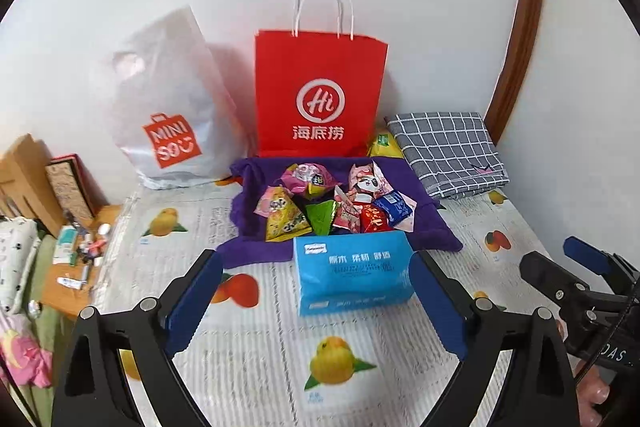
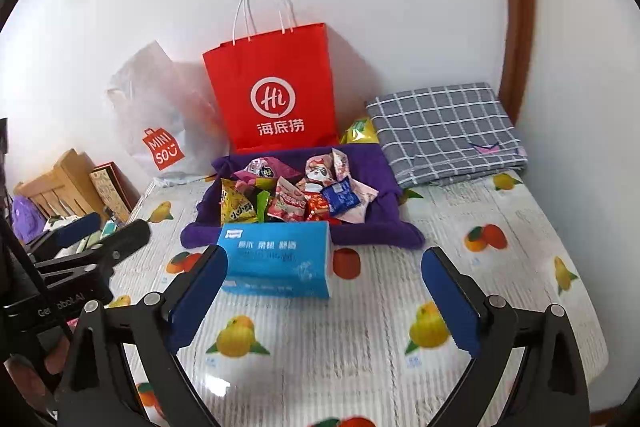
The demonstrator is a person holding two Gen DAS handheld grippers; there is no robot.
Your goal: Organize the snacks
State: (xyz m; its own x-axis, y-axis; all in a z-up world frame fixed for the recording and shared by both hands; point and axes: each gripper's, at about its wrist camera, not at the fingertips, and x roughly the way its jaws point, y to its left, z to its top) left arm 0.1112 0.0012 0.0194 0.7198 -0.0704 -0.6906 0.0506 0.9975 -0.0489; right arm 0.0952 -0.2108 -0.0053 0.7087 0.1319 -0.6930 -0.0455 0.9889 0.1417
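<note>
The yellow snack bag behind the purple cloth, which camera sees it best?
The right wrist view: the yellow snack bag shows more of itself there, between the red bag and checked cloth. The left wrist view shows a smaller sliver.

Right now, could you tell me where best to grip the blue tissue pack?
Grip the tissue pack across its two short ends, coming from the front and above. It lies flat with its long face toward us, both ends clear, and the open left gripper probably already spans it.
</note>
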